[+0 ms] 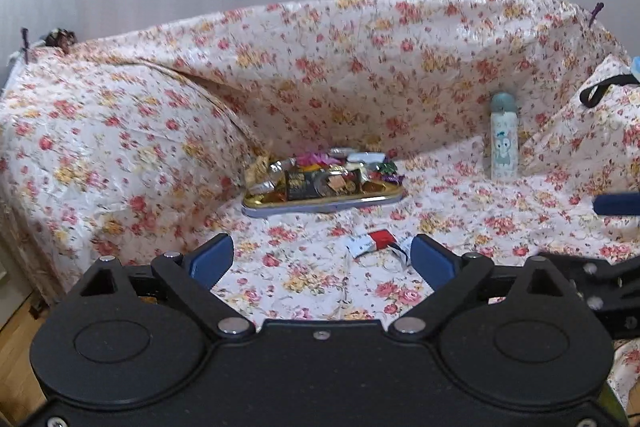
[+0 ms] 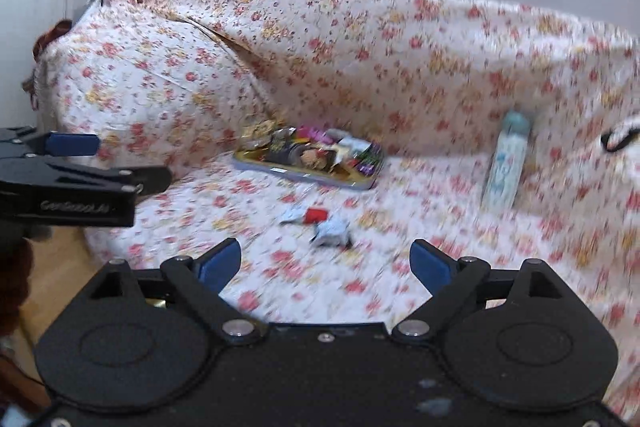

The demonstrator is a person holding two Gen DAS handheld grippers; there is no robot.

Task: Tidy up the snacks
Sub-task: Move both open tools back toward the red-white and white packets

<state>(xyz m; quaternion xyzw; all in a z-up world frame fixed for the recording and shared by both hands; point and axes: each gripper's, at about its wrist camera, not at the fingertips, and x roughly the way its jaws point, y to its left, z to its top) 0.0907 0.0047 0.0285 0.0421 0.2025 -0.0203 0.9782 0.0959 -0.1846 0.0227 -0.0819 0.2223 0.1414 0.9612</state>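
"genrobot.ai", probably, is read on the left gripper (image 2: 72,143), blurred; both it and the right gripper (image 2: 325,259) are spread wide, empty, above red-white snack packets (image 1: 374,242) near a full tin tray (image 1: 256,205).

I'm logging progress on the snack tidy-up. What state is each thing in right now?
Left gripper: open, empty.
Right gripper: open, empty.
Tray: on the sofa seat, piled with wrapped snacks.
Loose snack packets: lying on the seat in front of the tray, not yet put away.
Bottle: upright against the backrest, capped.
Floral cover: draped over the sofa, creased.
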